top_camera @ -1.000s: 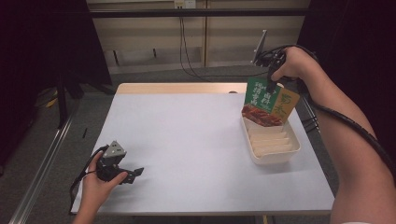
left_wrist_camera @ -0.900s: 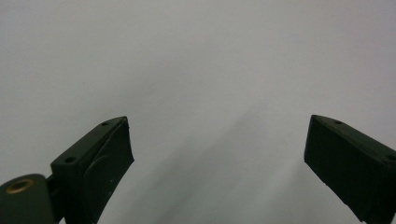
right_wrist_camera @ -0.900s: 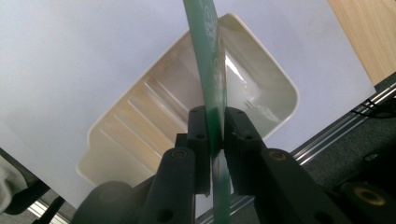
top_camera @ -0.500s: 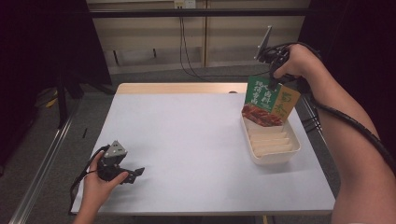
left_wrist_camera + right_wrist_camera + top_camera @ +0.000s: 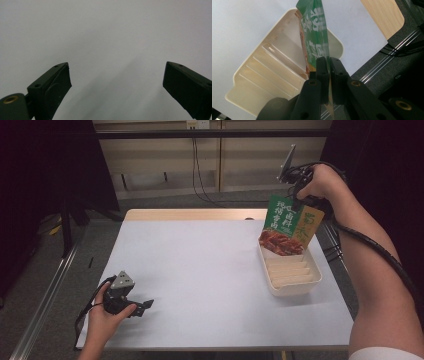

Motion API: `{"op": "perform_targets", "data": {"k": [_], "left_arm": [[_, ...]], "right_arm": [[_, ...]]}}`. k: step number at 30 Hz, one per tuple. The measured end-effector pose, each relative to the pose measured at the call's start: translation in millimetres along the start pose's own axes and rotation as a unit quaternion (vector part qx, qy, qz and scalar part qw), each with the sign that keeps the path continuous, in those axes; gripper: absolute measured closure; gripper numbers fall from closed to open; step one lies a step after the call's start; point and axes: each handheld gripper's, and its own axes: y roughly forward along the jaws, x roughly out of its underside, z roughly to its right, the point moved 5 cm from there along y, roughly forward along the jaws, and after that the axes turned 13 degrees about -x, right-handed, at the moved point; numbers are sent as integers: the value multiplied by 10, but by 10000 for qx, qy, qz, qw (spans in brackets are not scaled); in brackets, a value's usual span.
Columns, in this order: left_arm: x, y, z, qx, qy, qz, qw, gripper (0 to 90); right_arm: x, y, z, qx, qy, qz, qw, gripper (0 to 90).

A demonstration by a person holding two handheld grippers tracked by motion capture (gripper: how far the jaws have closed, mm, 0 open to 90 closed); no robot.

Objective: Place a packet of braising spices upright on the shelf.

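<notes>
A green and yellow food packet (image 5: 290,223) hangs upright over the far end of a cream ribbed tray (image 5: 291,275) at the table's right side. My right gripper (image 5: 299,196) is shut on the packet's top edge, held high above the tray. In the right gripper view the packet (image 5: 314,32) runs edge-on from between the closed jaws down toward the tray (image 5: 269,70). My left gripper (image 5: 142,307) rests low at the table's near left corner, open. In the left gripper view its gripper (image 5: 116,77) has both jaws spread wide over bare white tabletop.
The white table (image 5: 200,270) has a wooden strip (image 5: 195,214) along its far edge. Cables trail along the floor beyond the table's right edge. A dark stand leg (image 5: 65,220) rises to the far left.
The right gripper has lifted the packet slightly higher and a little to the right over the tray. The left gripper has stayed put.
</notes>
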Motion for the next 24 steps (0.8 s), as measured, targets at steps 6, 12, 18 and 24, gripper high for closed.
{"op": "perform_targets", "data": {"k": [6, 12, 18, 24], "left_arm": [[-2, -6, 13, 1, 20, -26, 10000, 76], [2, -9, 17, 6, 16, -20, 10000, 76], [-6, -22, 27, -25, -4, -7, 10000, 76], [-10, -20, 26, 1, 12, 6, 10000, 76]], "right_arm": [[-7, -69, 56, 91, 53, 151, 9998, 809], [-14, -154, 66, 146, 119, 258, 9995, 785], [-16, -167, 31, 139, 91, 265, 9995, 765], [-8, -229, -48, 60, 144, 284, 9995, 744]]}}
